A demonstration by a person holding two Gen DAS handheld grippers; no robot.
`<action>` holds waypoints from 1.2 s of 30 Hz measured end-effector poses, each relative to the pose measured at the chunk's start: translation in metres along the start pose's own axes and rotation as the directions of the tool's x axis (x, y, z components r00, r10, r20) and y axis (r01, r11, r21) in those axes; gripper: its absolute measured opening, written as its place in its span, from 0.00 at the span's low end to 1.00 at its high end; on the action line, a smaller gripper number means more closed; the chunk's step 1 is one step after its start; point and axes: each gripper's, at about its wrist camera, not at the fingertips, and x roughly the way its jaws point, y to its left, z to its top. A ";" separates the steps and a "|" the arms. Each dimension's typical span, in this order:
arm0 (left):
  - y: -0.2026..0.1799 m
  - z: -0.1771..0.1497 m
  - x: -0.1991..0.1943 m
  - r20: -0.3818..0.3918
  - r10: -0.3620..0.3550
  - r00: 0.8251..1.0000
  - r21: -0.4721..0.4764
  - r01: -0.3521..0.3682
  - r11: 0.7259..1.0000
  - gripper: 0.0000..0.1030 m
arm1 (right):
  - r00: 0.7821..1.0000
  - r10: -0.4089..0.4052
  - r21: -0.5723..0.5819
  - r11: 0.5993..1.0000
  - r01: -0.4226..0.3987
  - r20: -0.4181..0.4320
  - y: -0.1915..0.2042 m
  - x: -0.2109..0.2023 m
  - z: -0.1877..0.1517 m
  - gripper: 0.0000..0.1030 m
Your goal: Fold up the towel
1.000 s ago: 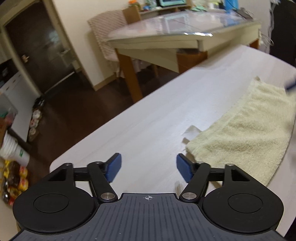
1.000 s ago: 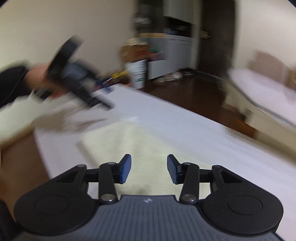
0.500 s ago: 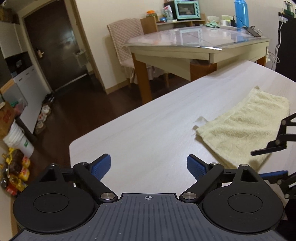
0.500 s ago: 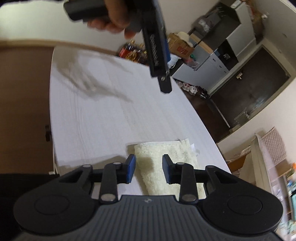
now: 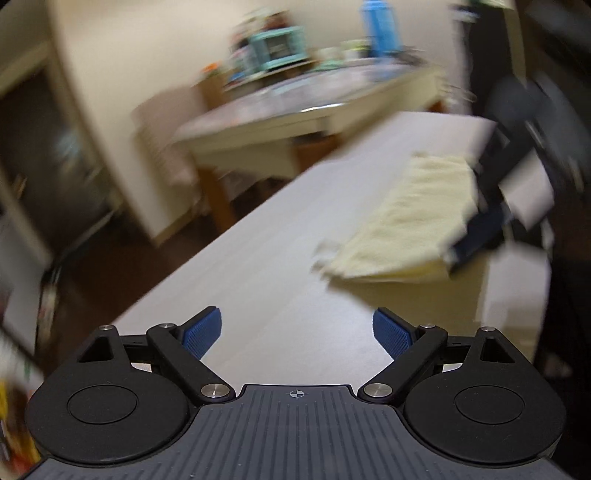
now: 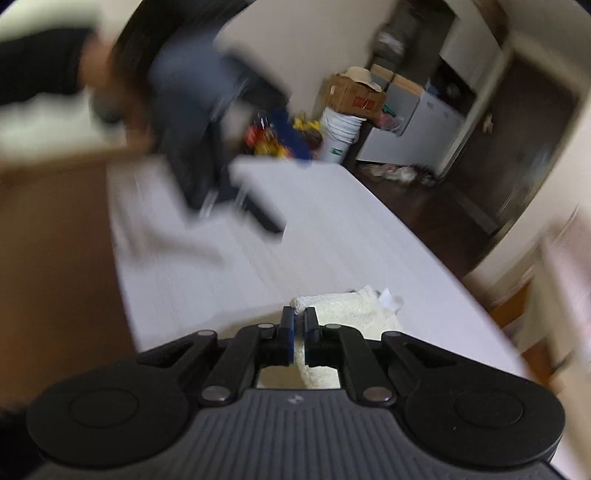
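Left gripper (image 5: pixel 297 332): fingers spread wide, holding nothing.
Right gripper (image 6: pixel 299 326): pinches the towel (image 6: pixel 347 308) edge on the table (image 6: pixel 221 266) (only its own view shows this).
Writing: none legible.

Both the left gripper (image 5: pixel 296 329) and right gripper (image 6: pixel 299 325) are black, with blue ribbed pads (image 5: pixel 202 333), silver screws and a ridged grey base.

Your towel (image 5: pixel 413 218) is pale cream-yellow terry with a white tag at one corner. It lies on a table (image 5: pixel 258 266) of whitish, faintly streaked wood grain. Your left gripper (image 5: pixel 297 334) and right gripper (image 6: pixel 299 325) are black with blue ribbed pads (image 5: pixel 393 336). Behind stand a turquoise toaster oven (image 5: pixel 279 48) and a blue bottle (image 5: pixel 380 27).
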 end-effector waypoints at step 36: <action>-0.074 0.161 0.098 -0.260 -0.301 0.918 0.391 0.385 0.836 0.07 | 0.929 0.050 0.647 0.704 -0.293 0.367 -0.177 -0.119 -0.142 0.04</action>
